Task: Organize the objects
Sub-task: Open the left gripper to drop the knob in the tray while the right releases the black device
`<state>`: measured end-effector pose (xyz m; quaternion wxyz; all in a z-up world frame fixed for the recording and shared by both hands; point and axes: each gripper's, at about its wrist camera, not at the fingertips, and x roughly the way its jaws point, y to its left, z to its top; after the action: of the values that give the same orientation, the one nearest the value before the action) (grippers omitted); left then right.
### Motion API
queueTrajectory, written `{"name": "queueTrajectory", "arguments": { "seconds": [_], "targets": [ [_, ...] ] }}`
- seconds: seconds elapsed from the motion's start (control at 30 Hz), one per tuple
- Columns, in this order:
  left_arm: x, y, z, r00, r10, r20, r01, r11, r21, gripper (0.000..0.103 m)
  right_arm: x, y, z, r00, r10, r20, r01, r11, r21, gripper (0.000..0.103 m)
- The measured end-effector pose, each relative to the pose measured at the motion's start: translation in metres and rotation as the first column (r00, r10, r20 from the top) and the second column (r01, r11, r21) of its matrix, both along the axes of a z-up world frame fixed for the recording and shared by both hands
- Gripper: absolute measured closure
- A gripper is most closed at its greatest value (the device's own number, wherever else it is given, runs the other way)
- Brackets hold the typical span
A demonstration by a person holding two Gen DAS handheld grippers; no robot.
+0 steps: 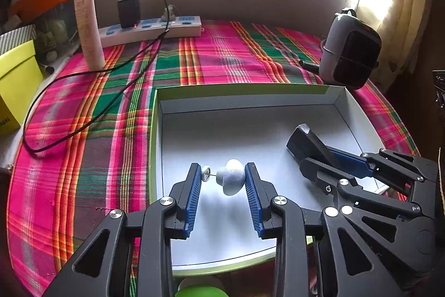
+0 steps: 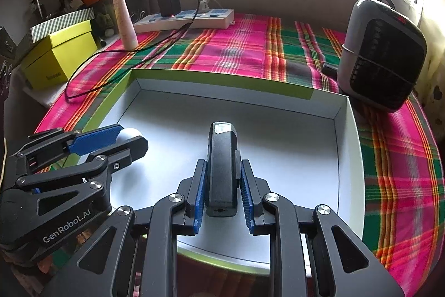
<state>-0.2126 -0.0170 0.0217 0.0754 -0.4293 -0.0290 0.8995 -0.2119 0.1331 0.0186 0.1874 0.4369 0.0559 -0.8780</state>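
A shallow white tray with a green rim point(image 1: 250, 95) point(image 2: 222, 81) lies on the plaid cloth. My left gripper point(image 1: 222, 169) is over its left part, shut on a small white mushroom-shaped object point(image 1: 232, 177) with a thin pin and a little round knob. The object's shadow falls on the tray floor below it. My right gripper point(image 2: 222, 162) is shut on a black oblong device point(image 2: 221, 166) with a clear tip, pointing into the tray. The left wrist view shows the right gripper point(image 1: 308, 157) and black device point(image 1: 306, 139) at right. In the right wrist view, the left gripper point(image 2: 130, 141) and white object point(image 2: 132, 133) sit at left.
Behind the tray stand a white power strip point(image 1: 155, 31) with a black charger point(image 1: 128, 10) and a trailing black cable point(image 1: 83, 127), and an upright cream tube point(image 1: 89, 27). A grey-and-black heater point(image 2: 383, 54) stands at the right. A yellow box point(image 2: 59, 57) sits at left.
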Motion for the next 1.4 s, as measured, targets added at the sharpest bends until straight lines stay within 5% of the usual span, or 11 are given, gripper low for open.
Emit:
{"name": "queueTrajectory", "arguments": {
  "seconds": [0.6, 0.83, 1.4],
  "targets": [
    [0.003, 0.001, 0.001, 1.000, -0.011, 0.000, 0.011, 1.000, -0.014, 0.067, 0.004, 0.005, 0.003, 1.000, -0.026, -0.003, 0.026, 1.000, -0.012, 0.078],
    [0.010, 0.001, 0.006, 1.000, -0.001, -0.010, 0.001, 1.000, -0.019, 0.059, 0.011, 0.008, 0.007, 0.999, -0.035, -0.010, 0.035, 0.999, -0.029, 0.066],
    [0.050, -0.004, 0.023, 0.997, 0.015, -0.077, -0.017, 0.999, -0.029, 0.057, 0.047, 0.014, 0.022, 0.997, -0.055, -0.052, 0.052, 0.997, -0.064, 0.066]
  ]
}}
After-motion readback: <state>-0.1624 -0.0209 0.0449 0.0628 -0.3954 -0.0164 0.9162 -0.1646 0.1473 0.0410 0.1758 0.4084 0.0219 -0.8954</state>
